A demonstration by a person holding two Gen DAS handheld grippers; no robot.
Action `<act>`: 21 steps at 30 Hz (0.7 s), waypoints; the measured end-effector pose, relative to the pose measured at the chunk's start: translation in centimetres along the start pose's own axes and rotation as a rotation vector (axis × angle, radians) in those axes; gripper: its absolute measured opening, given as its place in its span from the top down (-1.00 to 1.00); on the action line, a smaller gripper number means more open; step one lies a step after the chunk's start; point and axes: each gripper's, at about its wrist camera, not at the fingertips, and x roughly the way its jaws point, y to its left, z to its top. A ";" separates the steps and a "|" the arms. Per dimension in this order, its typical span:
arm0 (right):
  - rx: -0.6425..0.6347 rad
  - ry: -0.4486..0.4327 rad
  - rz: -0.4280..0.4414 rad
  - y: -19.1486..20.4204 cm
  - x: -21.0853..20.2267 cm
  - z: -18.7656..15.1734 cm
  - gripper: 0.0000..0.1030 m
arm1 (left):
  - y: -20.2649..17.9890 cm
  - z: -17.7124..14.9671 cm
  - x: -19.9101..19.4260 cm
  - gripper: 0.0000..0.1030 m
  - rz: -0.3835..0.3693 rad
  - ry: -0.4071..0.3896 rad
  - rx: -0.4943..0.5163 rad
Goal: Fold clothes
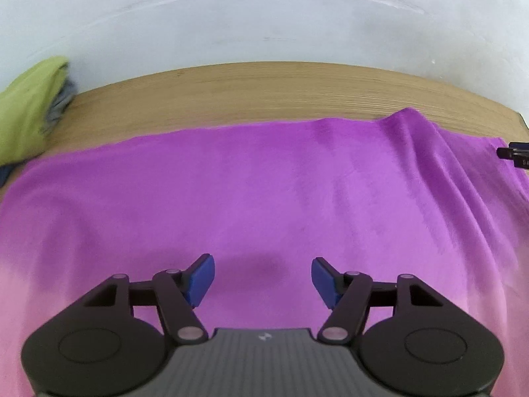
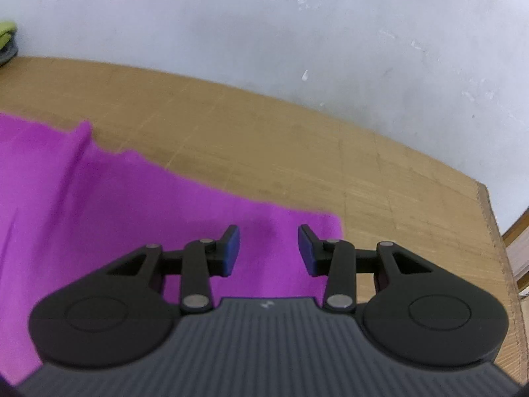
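Overhead, left tool (image 1: pixel 263 276) and right tool (image 2: pixel 268 249) tilted down above purple cloth (image 1: pixel 264 192), pads apart, nothing between.

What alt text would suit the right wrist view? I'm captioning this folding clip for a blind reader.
The right gripper hangs open, nothing between its blue-padded jaws, above the corner of a purple cloth spread on a wooden table. A white wall rises behind the table, and a sliver of green fabric shows at the far left edge.
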 end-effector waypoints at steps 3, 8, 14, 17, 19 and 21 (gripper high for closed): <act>0.059 0.005 0.041 0.3 0.3 -0.1 0.19 | -1.1 1.3 1.8 -0.31 -0.024 -0.006 0.029; 0.122 0.046 0.096 1.4 1.1 -0.5 0.20 | -2.1 2.2 3.6 -0.31 -0.075 0.013 0.022; 0.123 0.027 0.034 1.8 0.7 -0.7 0.94 | -2.5 1.8 4.6 -0.36 -0.090 0.033 0.034; 0.145 0.036 -0.114 0.6 1.3 -0.8 0.94 | -2.6 1.6 4.6 -0.41 -0.086 0.037 0.047; 0.176 0.052 -0.230 -1.0 1.9 -1.0 0.94 | -2.6 1.5 4.6 -0.45 -0.087 0.035 0.050; 0.209 0.061 -0.286 -2.5 2.2 -1.4 0.94 | -2.5 1.5 4.7 -0.47 -0.087 0.030 0.054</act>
